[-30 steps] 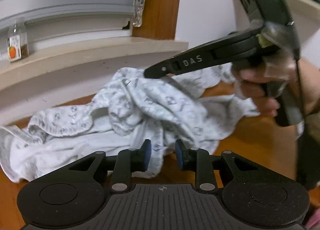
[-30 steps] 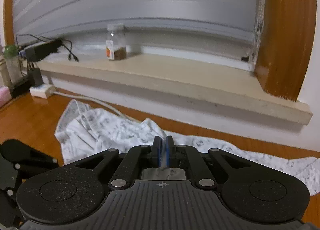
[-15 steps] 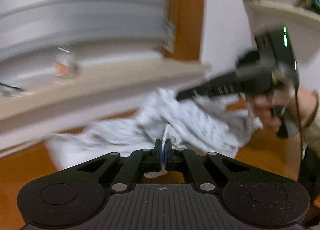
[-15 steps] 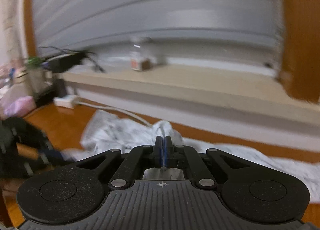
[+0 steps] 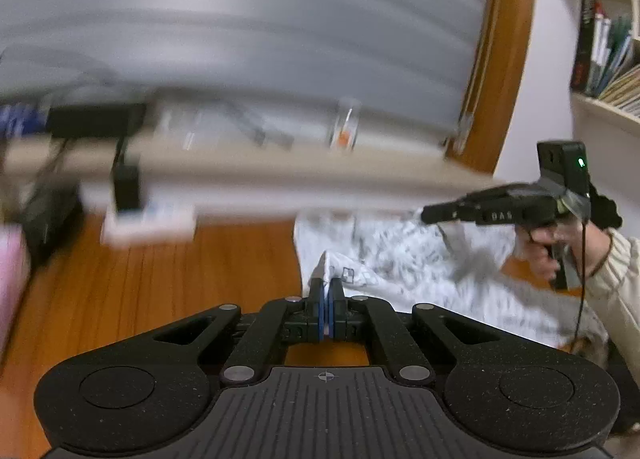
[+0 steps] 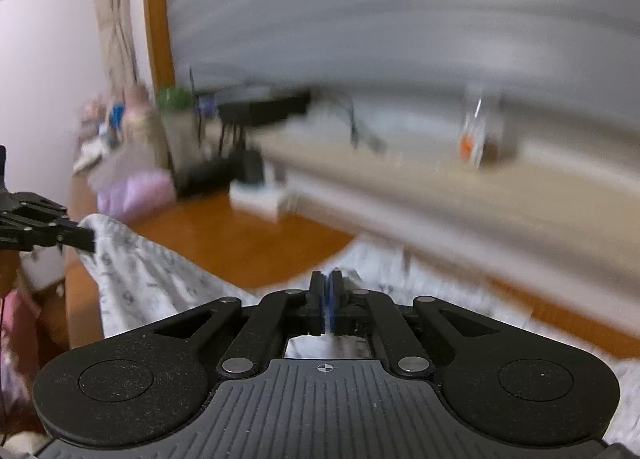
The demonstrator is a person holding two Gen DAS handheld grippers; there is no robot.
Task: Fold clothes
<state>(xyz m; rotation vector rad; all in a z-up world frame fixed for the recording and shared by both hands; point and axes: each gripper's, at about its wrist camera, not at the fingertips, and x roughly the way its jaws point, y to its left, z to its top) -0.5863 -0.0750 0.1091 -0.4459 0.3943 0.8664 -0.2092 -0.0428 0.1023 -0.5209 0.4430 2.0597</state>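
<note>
Over the wooden floor (image 5: pixel 160 279), both grippers' jaws clamped on the white printed garment (image 5: pixel 400 259), left gripper (image 5: pixel 327 291), right gripper (image 6: pixel 327 291).

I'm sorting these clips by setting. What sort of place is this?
Most likely a room in a home: a wooden floor, a bookshelf with books, a window ledge holding a small jar, and a patterned white garment being folded.

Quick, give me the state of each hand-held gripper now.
Left hand-held gripper: closed, pinching an edge of the white grey-printed fabric garment.
Right hand-held gripper: closed on the same garment.
</note>
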